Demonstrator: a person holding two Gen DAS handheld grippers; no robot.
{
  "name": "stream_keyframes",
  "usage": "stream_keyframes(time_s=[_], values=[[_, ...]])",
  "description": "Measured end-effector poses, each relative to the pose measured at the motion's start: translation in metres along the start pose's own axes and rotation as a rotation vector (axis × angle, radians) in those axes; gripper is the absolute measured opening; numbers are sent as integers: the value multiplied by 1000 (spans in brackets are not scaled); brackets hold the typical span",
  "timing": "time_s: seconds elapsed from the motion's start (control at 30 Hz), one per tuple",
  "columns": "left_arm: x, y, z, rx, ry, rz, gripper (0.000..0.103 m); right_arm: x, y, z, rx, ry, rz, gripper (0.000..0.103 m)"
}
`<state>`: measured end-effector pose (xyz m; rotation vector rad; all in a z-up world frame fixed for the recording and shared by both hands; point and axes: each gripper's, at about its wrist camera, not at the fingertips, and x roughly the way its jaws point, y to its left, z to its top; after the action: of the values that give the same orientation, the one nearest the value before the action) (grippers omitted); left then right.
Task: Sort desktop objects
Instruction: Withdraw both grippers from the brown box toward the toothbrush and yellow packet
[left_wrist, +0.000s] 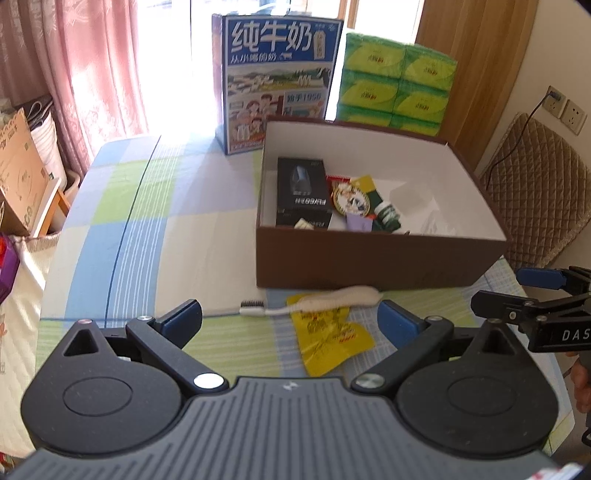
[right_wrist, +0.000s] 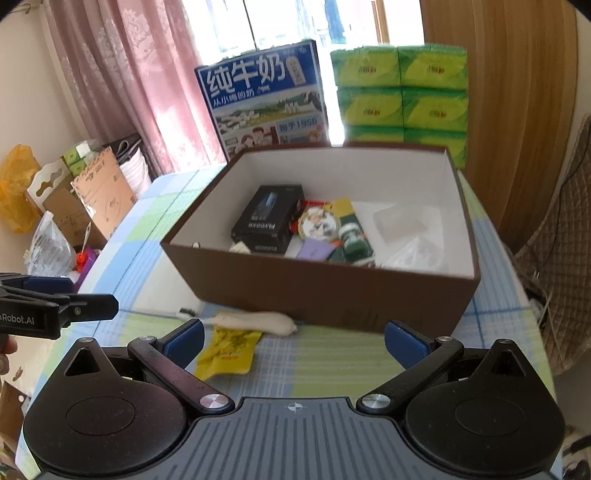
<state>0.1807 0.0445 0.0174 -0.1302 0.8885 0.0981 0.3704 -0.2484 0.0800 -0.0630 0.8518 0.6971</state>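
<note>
Sunlit curtains and a window back a checked surface (left_wrist: 155, 206) that carries a brown box (left_wrist: 369, 262) already holding several sorted things, a black carton (left_wrist: 303, 192) and a green bottle (left_wrist: 386, 216) among them. Two things are left outside it. Just ahead of the left gripper (left_wrist: 291, 317), whose jaws stand released and empty, a toothbrush (left_wrist: 314, 301) lies crosswise against the box's near wall, its bristle head toward the left jaw. Between those jaws, slightly right of centre, a yellow sachet (left_wrist: 328, 339) lies flat, its top edge apparently tucked under the brush handle, though blur makes that uncertain. The right gripper (right_wrist: 295, 341) is likewise released and empty, with the sachet beside its left jaw. Taking the toothbrush first seems wise: close across the thick pale handle, lift straight up so the sachet is not dragged, then clear the box wall before letting go.
</note>
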Motion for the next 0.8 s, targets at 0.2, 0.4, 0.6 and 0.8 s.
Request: stream_keyframes(time_s=[0.2, 0.4, 0.6, 0.8], values=[[11, 7, -15, -7, 53, 14, 100, 12, 3, -15, 29, 55, 20, 101], [20, 10, -27, -5, 92, 19, 100, 27, 3, -26, 63, 99, 35, 101], [31, 19, -35, -23, 127, 28, 100, 45, 0, -34, 134, 142, 70, 101], [42, 31, -37, -40, 150, 44, 100, 63, 4, -40, 152, 173, 77, 100]])
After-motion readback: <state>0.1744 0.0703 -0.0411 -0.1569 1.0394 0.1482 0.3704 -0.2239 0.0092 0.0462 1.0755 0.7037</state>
